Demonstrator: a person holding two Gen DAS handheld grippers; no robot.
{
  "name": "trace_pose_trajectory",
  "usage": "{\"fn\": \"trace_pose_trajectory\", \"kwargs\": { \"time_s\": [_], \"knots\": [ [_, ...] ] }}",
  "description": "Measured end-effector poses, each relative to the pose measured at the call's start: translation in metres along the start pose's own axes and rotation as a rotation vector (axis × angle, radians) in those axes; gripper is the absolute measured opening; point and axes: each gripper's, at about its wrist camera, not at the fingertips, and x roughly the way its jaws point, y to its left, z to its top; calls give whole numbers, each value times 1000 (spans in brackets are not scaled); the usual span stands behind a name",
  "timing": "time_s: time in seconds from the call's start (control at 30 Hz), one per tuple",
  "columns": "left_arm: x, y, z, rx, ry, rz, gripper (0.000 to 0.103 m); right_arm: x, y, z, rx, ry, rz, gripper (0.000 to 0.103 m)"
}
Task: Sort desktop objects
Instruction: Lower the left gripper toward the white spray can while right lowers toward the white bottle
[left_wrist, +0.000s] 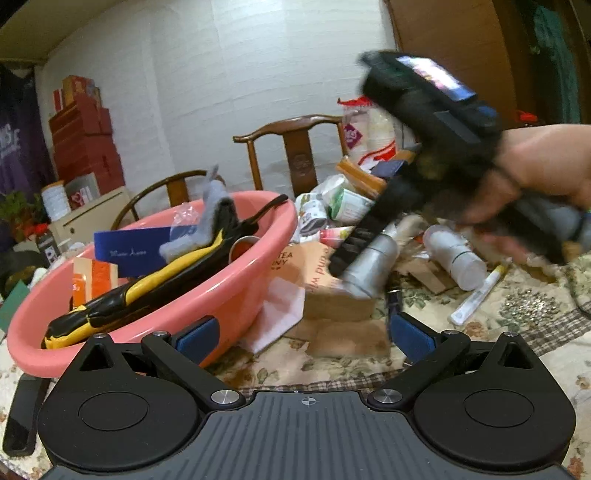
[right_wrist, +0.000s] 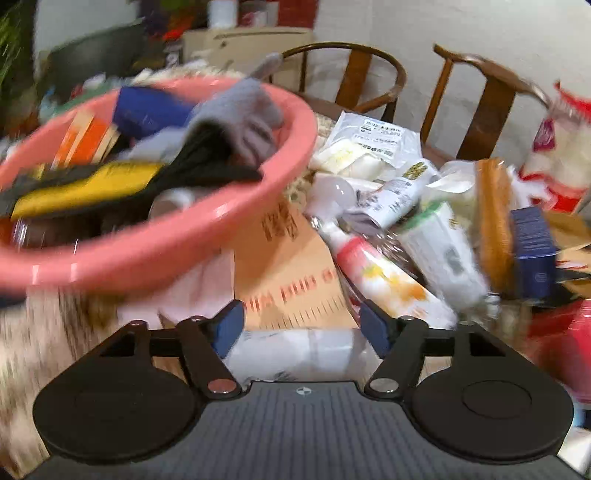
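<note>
Right gripper (right_wrist: 301, 325): jaws wide, holding nothing; bottle (right_wrist: 295, 352) lies crosswise just under it, right of the basin (right_wrist: 221, 236)
Left gripper (left_wrist: 303, 332): wide, empty

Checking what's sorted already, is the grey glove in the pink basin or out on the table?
In. The grey glove lies atop the pile inside the pink basin.

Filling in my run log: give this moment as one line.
left gripper: open, empty | right gripper: open, over white bottle | pink basin: part filled
</note>
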Motion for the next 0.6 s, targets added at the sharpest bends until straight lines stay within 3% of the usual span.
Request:
{"fn": "trace_pose_trajectory", "kwargs": {
  "time_s": [0.13, 0.2, 0.4, 0.5, 0.6],
  "knots": [
    [-5, 0, 3, 1, -3, -22, 103, -37, -6, -20, 25, 35, 62, 79],
    [-11, -2, 7, 4, -31, -20, 103, -55, -15, -25, 97, -5, 39, 79],
    [-14, -27, 26, 157, -146, 21, 103, -86, -52, -65, 478, -83, -12, 80],
    [8, -36, 31, 216, -99, 16, 103, -89, -59, -87, 582, -89, 11, 80],
    [28, -35, 26, 201, -42, -27, 103, -83, -66, -97, 673, -83, 52, 80]
  ]
}}
